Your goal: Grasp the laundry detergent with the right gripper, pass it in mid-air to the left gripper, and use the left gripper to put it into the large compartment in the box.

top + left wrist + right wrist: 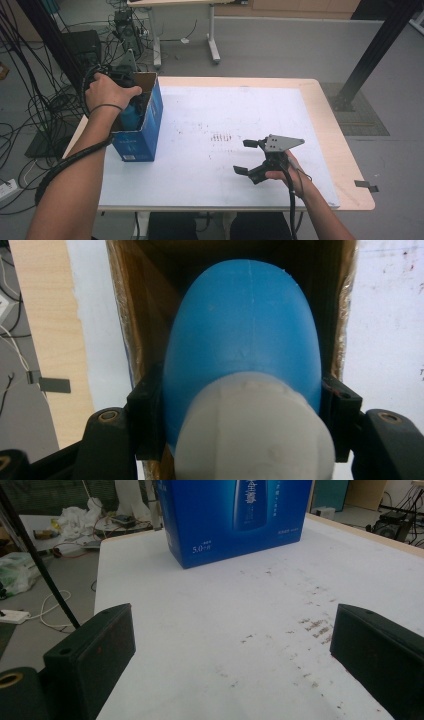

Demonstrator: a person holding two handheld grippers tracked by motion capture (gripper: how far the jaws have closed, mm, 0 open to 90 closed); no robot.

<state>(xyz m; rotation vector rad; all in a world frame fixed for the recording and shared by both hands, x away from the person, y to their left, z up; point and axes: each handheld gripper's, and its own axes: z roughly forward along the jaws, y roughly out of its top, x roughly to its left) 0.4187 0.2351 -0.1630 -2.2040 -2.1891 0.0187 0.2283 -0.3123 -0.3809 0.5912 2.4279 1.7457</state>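
Left gripper view: blue bottle (242,335) with white cap (255,432), pinched by left gripper (242,415), lower end hidden inside open blue box (145,125). Right gripper (245,157) well apart, jaws spread over white table (215,165)

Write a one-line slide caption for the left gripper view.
Left gripper clamps a blue bottle with a white cap, inside the open box.

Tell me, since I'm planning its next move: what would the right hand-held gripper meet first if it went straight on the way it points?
Probably the blue box, standing ahead across the bare white table. Nothing lies between the open right hand-held gripper and it, though depth is hard to judge.
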